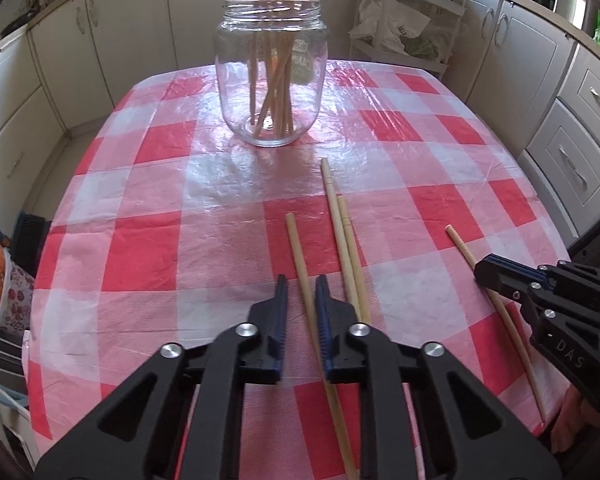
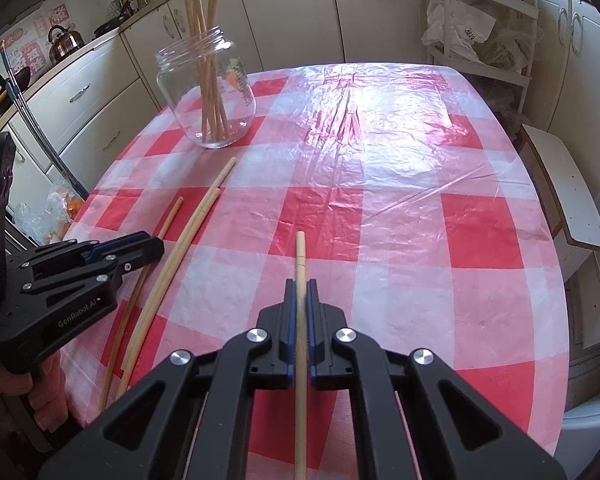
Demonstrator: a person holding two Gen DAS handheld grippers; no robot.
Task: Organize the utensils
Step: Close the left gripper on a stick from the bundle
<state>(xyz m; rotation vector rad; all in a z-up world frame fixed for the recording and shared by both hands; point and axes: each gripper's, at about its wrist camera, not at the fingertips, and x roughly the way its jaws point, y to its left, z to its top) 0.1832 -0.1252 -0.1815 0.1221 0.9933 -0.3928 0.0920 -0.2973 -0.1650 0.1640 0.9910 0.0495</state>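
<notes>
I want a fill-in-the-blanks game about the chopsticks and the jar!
1. The glass jar stands on a red and ____ checked tablecloth.
2. The sticks in the jar are ____.
3. The right hand-held gripper has its fingers around ____ chopstick.
4. The jar has no ____ on top.

Missing words: white; chopsticks; one; lid

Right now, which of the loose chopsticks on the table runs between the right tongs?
The lone chopstick at the far right, apart from the others, runs between the right tongs. The other three lie together by the left tongs.
</notes>
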